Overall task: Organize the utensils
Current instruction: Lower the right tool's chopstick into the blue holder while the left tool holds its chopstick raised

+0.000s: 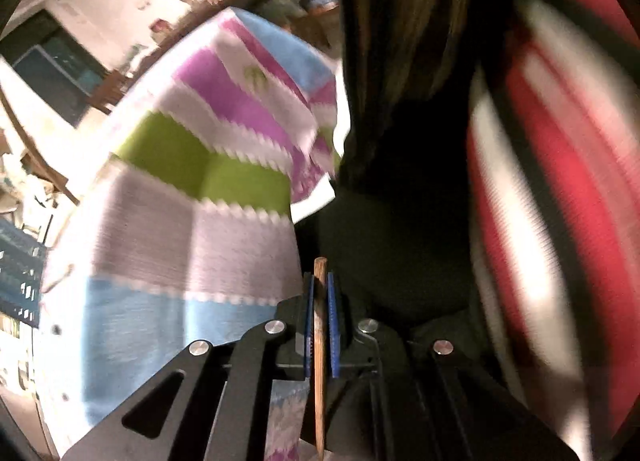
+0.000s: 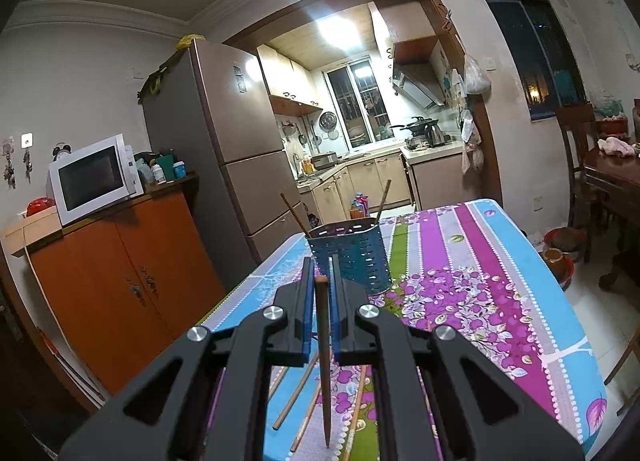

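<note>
The left gripper (image 1: pixel 319 293) is clamping a brown chopstick (image 1: pixel 319 361); in its smeared view, the dark mass at 2 o'clock is probably clothing. The right gripper (image 2: pixel 322 293) is pinching another chopstick (image 2: pixel 325 365), with the blue utensil holder (image 2: pixel 352 253) at 12 o'clock on the tablecloth (image 2: pixel 480 261) and loose chopsticks (image 2: pixel 296 397) lying at 6 o'clock.

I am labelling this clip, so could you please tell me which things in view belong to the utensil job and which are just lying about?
Job:
- chopstick in right gripper
- chopstick in left gripper
- blue holder
- loose chopsticks on the tablecloth

Lying about:
- microwave
- fridge
- orange cabinet
</note>
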{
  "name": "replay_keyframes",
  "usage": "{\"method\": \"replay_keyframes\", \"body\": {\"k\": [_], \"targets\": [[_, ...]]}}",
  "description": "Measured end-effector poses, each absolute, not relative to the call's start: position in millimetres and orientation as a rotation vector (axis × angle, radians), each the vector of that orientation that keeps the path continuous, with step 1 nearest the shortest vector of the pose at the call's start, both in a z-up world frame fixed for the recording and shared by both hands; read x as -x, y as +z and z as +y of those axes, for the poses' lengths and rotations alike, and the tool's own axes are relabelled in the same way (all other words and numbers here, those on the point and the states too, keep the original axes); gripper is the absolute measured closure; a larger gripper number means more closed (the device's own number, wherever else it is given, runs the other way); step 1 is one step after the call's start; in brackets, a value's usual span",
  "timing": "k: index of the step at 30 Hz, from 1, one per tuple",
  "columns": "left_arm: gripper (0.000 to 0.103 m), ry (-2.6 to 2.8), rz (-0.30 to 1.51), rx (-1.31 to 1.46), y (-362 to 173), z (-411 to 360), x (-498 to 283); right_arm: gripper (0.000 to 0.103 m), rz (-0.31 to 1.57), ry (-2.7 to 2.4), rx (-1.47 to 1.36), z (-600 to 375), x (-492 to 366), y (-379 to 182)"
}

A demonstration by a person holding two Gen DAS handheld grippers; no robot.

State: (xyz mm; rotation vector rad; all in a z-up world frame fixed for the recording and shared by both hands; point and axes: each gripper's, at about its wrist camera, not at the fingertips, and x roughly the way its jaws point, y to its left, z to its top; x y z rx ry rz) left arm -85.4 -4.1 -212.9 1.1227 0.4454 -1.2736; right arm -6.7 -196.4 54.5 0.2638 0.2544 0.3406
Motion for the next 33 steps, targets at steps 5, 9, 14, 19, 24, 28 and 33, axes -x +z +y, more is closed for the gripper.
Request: {"method": "replay_keyframes", "body": {"k": [5, 9, 14, 19, 24, 28, 33], "targets": [[0.095, -1.197, 0.394, -0.941, -152, 28, 91, 0.097, 0.251, 0.369, -0.249, -190, 4, 63], [0.095, -1.090, 0.334, -0.731, -89, 70, 89, 0.097, 0.239, 0.391, -0.234, -183, 0, 71], [0.095, -0.976, 0.215, -0.478, -15, 118, 87, 0.097, 0.251, 0.391, -0.223, -178, -13, 75], [0.095, -0.829, 0.100, -0.350, 54, 153, 80, 0.097, 0.241, 0.388, -0.206, -171, -20, 80], [0.095, -0.693, 0.006, -0.374, 103, 157, 62, 0.097, 0.209, 0.395, -0.171, -164, -30, 94], [0.095, -0.634, -0.016, -0.364, 122, 136, 30, 0.097, 0.201, 0.398, -0.156, -160, -45, 104], [0.095, -0.615, -0.011, -0.306, 125, 121, -10, 0.097, 0.219, 0.398, -0.131, -153, -66, 106]]}}
